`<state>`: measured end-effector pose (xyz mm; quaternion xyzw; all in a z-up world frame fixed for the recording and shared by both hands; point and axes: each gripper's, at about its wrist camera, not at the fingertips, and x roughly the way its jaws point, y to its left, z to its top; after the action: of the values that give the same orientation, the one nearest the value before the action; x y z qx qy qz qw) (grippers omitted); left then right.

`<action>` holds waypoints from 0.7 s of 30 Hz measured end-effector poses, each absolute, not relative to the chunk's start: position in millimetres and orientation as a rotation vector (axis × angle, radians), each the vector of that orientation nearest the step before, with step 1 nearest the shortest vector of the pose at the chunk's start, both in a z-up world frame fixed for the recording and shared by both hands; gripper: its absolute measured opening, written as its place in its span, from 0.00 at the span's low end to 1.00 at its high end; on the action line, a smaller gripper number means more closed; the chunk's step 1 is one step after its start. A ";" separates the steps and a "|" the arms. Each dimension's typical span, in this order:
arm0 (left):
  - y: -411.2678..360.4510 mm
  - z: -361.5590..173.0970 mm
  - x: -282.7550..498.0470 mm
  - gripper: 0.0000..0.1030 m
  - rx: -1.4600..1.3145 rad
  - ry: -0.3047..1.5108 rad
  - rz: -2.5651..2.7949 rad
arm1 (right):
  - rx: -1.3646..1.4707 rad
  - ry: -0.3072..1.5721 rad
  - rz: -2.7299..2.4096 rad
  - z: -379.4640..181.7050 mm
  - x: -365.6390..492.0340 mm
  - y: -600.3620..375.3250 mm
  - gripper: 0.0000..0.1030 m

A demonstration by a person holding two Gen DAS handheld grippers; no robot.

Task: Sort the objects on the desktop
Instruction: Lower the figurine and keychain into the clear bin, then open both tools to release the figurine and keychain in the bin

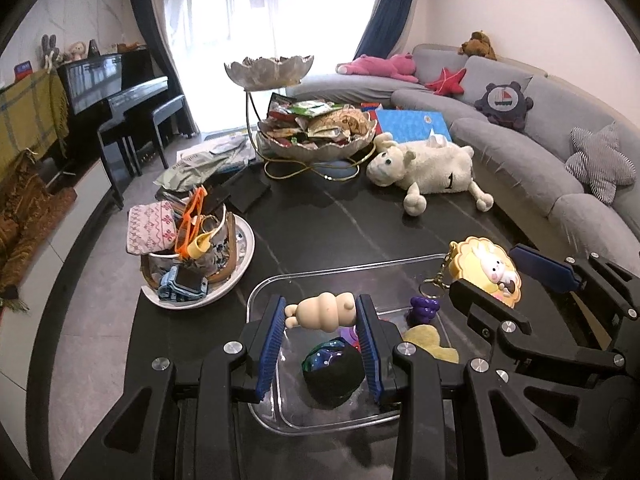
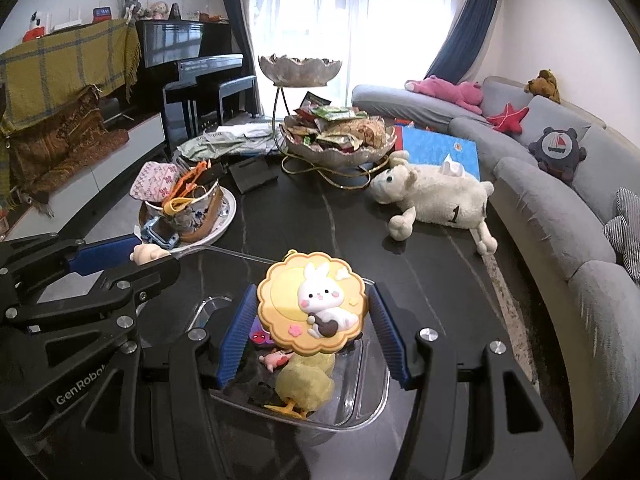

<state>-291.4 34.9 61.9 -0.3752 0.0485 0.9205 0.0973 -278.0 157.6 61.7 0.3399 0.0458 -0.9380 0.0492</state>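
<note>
My left gripper (image 1: 322, 318) is shut on a small beige figurine (image 1: 320, 311), held crosswise above a clear plastic tray (image 1: 264, 412). In the tray lie a dark round toy (image 1: 332, 372), a purple trinket (image 1: 425, 307) and a yellow plush chick (image 1: 430, 342). My right gripper (image 2: 310, 316) is shut on a yellow flower-shaped rabbit keychain (image 2: 314, 306), held above the same tray (image 2: 376, 396) over the yellow plush chick (image 2: 306, 384). In the left wrist view the right gripper (image 1: 516, 276) hangs at the right with the rabbit keychain (image 1: 488, 270). The right wrist view shows the left gripper (image 2: 150, 256) at the left with the beige figurine (image 2: 150, 253).
A white plate (image 1: 240, 268) piled with a pouch, orange glasses and a blue watch stands left of the tray. A two-tier snack bowl (image 1: 316, 132) and a plush sheep (image 1: 432, 170) lie farther back on the dark table (image 1: 360, 228). A grey sofa (image 1: 520, 152) curves along the right.
</note>
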 end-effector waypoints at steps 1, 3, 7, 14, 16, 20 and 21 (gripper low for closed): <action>35.4 58.2 -293.9 0.31 -1.121 0.143 2.723 | 1.046 0.137 -2.853 58.6 -280.6 158.1 0.53; 36.2 52.2 -298.2 0.31 -1.138 0.139 2.713 | 1.064 0.137 -2.845 52.8 -285.2 158.8 0.53; 37.6 42.4 -305.8 0.31 -1.162 0.135 2.698 | 1.096 0.141 -2.835 42.3 -292.8 159.7 0.53; 38.1 24.7 -316.2 0.31 -1.200 0.129 2.677 | 1.141 0.151 -2.820 26.3 -302.0 159.8 0.53; 38.3 19.5 -318.8 0.31 -1.213 0.130 2.670 | 1.155 0.154 -2.815 21.6 -304.6 159.6 0.53; 39.0 9.8 -323.4 0.31 -1.237 0.133 2.655 | 1.183 0.160 -2.805 12.3 -308.4 158.9 0.53; 39.3 7.4 -324.4 0.31 -1.243 0.134 2.651 | 1.190 0.162 -2.803 9.9 -309.3 158.7 0.53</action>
<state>-324.4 39.3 7.4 -0.4217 0.0456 0.8995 0.1050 -309.3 158.7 9.9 0.3900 0.0532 -0.9181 0.0462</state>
